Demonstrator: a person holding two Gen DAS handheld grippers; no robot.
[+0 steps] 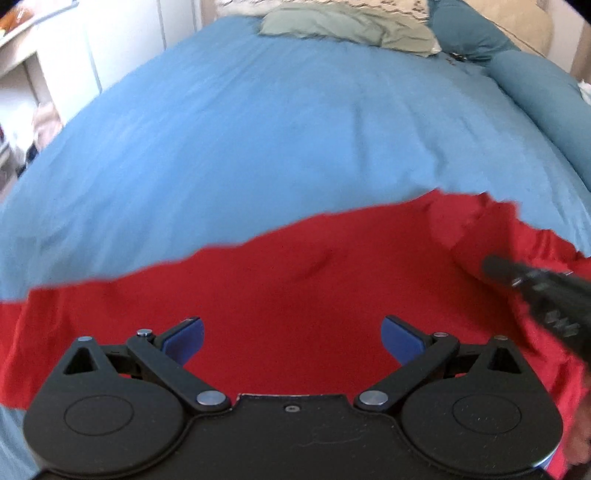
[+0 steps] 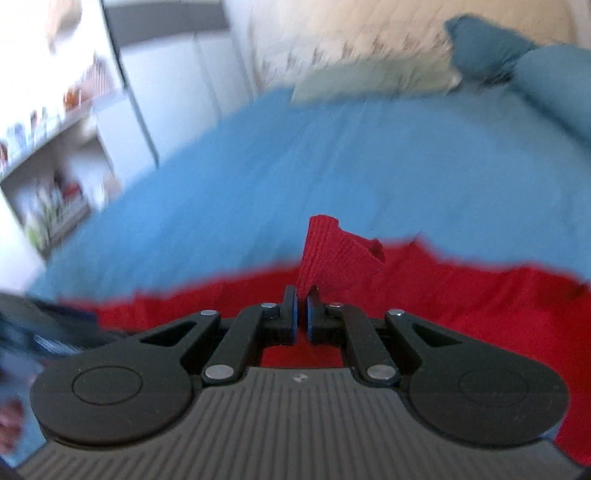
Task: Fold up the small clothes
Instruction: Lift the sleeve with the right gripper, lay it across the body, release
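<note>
A red garment (image 1: 295, 288) lies spread across the near part of a blue bed cover (image 1: 258, 129). My left gripper (image 1: 291, 339) is open and empty just above the red cloth, its blue pads wide apart. My right gripper (image 2: 303, 310) is shut on a ribbed edge of the red garment (image 2: 332, 254), which stands up in a peak between the fingers. The right gripper also shows in the left wrist view (image 1: 546, 291) at the garment's right side. The right wrist view is blurred.
A pale green folded cloth (image 1: 347, 26) and a patterned cream blanket (image 1: 399, 9) lie at the far end of the bed. Teal pillows (image 1: 546, 85) line the right side. White cupboards and shelves (image 2: 62, 155) stand left of the bed.
</note>
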